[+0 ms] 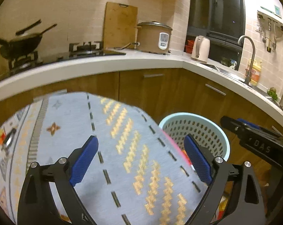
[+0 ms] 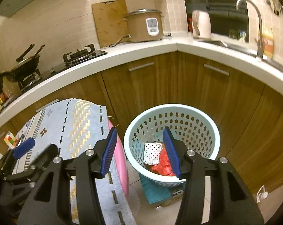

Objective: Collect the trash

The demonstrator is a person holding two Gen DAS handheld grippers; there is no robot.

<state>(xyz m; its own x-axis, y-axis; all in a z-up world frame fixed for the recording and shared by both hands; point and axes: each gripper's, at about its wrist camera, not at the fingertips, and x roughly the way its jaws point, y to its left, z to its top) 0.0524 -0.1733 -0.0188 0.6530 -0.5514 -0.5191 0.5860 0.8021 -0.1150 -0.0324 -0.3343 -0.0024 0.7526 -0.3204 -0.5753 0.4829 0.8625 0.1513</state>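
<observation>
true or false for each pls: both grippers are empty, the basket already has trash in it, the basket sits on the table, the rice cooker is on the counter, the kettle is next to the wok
1. Both grippers are empty. True: the left gripper and the right gripper both stand open with nothing between the pads.
2. The basket has trash in it. True: a red wrapper and a dotted packet lie inside.
3. The basket sits on the table. False: it stands on the floor beside the table.
4. The rice cooker is on the counter. True.
5. The kettle is next to the wok. False: it stands by the sink; the wok is on the stove.
</observation>
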